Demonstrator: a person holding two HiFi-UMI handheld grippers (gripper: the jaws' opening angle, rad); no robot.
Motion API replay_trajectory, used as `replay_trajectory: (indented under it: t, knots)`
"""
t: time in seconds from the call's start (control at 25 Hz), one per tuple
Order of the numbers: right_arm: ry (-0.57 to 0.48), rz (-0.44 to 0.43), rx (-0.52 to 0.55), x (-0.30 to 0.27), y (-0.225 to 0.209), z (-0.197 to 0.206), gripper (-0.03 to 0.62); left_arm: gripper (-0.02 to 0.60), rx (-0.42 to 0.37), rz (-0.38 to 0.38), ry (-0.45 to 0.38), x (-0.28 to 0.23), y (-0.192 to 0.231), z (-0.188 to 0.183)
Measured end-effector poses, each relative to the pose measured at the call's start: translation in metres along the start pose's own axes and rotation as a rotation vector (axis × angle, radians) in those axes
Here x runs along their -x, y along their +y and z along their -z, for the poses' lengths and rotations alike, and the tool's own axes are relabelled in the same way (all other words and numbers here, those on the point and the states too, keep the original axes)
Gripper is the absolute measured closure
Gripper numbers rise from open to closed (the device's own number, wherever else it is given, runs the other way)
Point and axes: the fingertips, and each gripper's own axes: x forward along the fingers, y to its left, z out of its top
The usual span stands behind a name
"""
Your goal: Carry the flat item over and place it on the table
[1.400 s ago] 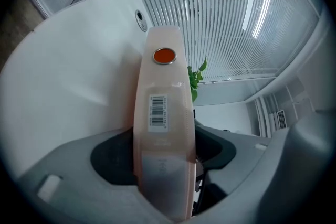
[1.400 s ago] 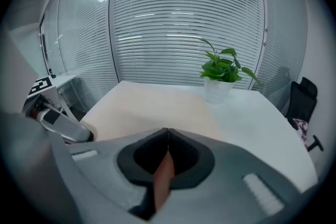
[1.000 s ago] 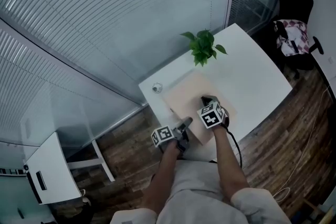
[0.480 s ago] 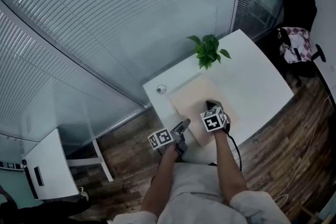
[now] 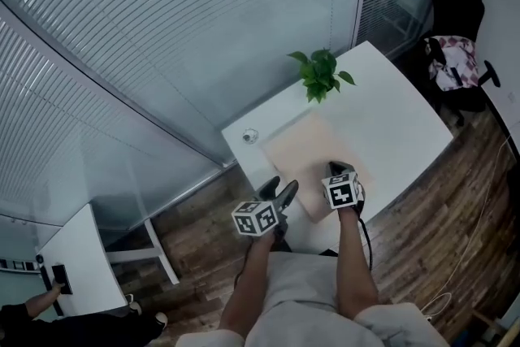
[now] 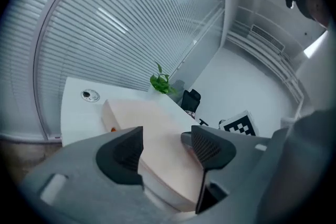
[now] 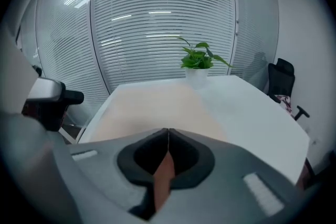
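Flat board [image 5: 313, 158] lies on the white table [image 5: 398, 118], long axis running from the near edge toward the plant [image 5: 319, 75]. Left gripper [image 5: 278, 188] jaws apart at the board's near corner. Right gripper [image 7: 168, 134] jaws together, empty. Only the left gripper view shows the board's thick edge [image 6: 170, 198].

An office: glass walls with blinds [image 5: 162, 28], a white tabletop [image 5: 390, 118], an office chair [image 5: 455, 20] at upper right.

Potted plant [image 5: 318, 75]; black office chair [image 5: 457, 8]; slatted blinds [image 5: 162, 28].
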Motion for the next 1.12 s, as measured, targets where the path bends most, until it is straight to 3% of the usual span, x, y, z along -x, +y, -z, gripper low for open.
replay_trajectory:
  t: [0.24,0.52,0.76,0.92,1.12]
  knots:
    - [-0.144,-0.054,-0.146,0.038,0.009,-0.003,0.592,0.284,-0.218,-0.007,0.046,0.008,-0.010,-0.003]
    - [-0.220,-0.025,-0.178,0.094,0.031,0.004,0.592,0.287,-0.309,-0.017,0.037,0.035,-0.020,-0.006]
    - [-0.260,-0.004,-0.222,0.131,0.041,0.030,0.594,0.390,-0.373,-0.004,0.050,0.055,-0.029,0.017]
    - [-0.286,0.010,-0.238,0.148,0.043,0.044,0.594,0.555,-0.406,0.004,0.015,0.070,-0.036,0.018]
    - [-0.306,0.021,-0.262,0.168,0.050,0.052,0.594,0.575,-0.419,0.021,-0.002,0.091,-0.050,0.017]
